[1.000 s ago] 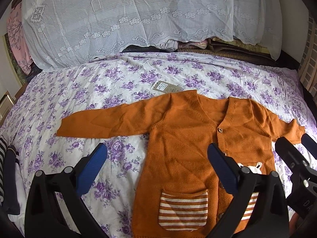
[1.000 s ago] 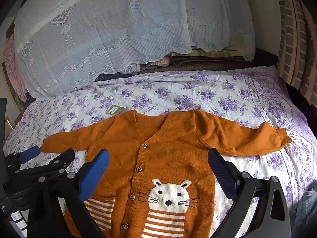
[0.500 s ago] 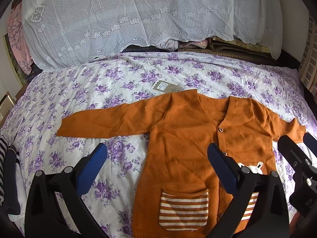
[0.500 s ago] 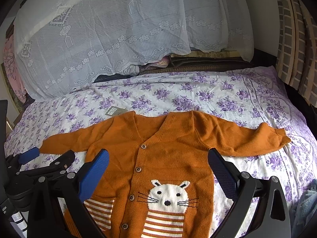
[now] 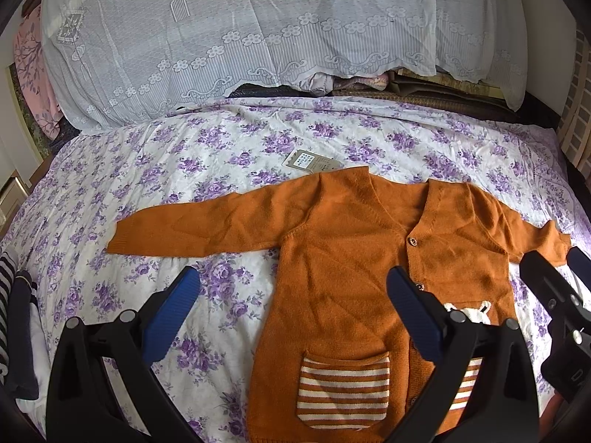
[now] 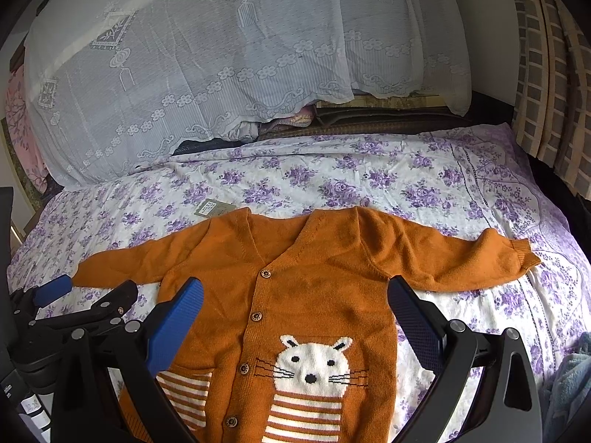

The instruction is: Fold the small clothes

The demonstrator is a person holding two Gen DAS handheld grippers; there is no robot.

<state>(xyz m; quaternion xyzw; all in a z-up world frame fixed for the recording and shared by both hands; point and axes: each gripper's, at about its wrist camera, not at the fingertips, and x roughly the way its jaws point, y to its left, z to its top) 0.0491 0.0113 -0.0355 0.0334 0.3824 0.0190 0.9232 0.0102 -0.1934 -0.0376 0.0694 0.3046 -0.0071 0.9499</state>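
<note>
A white bedsheet printed with purple flowers covers the bed, and a white lace cloth drapes the pile at its far end. A small orange knitted cardigan with a white cat face and striped pockets lies flat on the sheet, buttoned, both sleeves spread out sideways; a paper tag lies by its collar. The left gripper hovers above the cardigan's left side, its blue-padded fingers spread wide and holding nothing. The right gripper hovers over the chest, equally wide open and empty. Compared with a second ago, both grippers sit in almost the same pose; the cardigan has not moved, and the views have shifted only slightly.
</note>
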